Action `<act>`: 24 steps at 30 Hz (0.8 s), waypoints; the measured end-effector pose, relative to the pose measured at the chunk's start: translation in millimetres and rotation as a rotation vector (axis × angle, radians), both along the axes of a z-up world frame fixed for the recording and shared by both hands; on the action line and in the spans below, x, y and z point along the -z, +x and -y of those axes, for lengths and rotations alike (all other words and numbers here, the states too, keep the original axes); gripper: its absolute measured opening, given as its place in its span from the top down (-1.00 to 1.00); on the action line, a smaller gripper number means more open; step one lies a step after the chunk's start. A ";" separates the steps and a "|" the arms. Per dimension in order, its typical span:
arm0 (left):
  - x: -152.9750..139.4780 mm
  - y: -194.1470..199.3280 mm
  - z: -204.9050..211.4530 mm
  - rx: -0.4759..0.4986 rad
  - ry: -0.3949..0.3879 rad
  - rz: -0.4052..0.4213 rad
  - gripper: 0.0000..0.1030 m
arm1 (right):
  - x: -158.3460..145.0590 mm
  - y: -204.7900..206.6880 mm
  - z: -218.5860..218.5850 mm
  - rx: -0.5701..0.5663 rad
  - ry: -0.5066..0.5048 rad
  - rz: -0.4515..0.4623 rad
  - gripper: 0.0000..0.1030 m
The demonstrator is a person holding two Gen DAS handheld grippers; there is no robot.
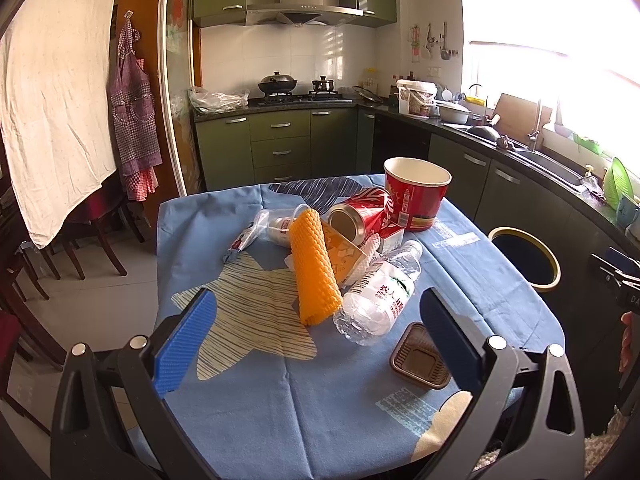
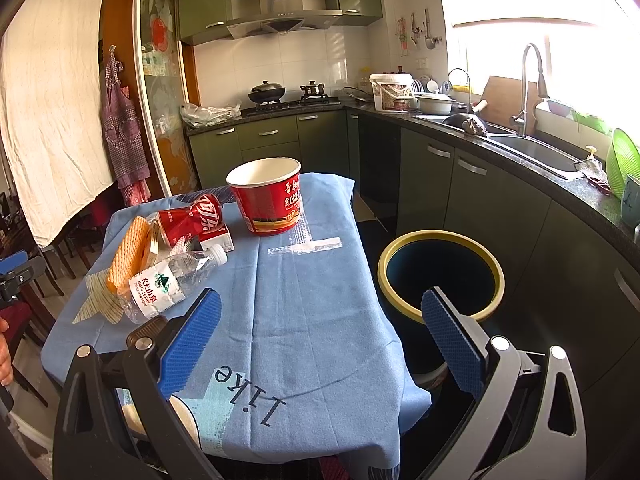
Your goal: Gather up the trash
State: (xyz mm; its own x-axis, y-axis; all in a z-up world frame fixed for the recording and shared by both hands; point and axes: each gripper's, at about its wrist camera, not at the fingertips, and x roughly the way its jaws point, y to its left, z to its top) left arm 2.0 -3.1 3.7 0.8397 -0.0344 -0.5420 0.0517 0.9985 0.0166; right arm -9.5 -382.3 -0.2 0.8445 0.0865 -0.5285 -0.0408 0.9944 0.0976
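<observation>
A heap of trash lies on the blue tablecloth: an orange foam net sleeve, a crushed clear water bottle, a red cola can on its side, a red paper noodle bucket standing upright and a brown plastic tray. My left gripper hangs open over the table's near part, nothing between its blue pads. My right gripper is open too, above the cloth's right edge, beside the yellow-rimmed bin. The right wrist view also shows the bottle, can and bucket.
The bin stands on the floor right of the table, against dark green cabinets. A counter with a sink runs along the right. Wooden chairs stand to the left under a hanging white sheet. A hand's fingers show at the left edge.
</observation>
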 end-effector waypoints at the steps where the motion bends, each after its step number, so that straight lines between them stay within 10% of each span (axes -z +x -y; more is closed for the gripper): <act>1: 0.0 0.1 0.2 0.000 0.000 0.000 -0.88 | -0.4 -0.1 0.2 0.000 -0.001 0.000 -0.92; 24: 3.3 -0.6 5.1 0.008 0.000 -0.009 -0.88 | -0.8 -1.2 2.4 0.002 0.002 -0.001 -0.92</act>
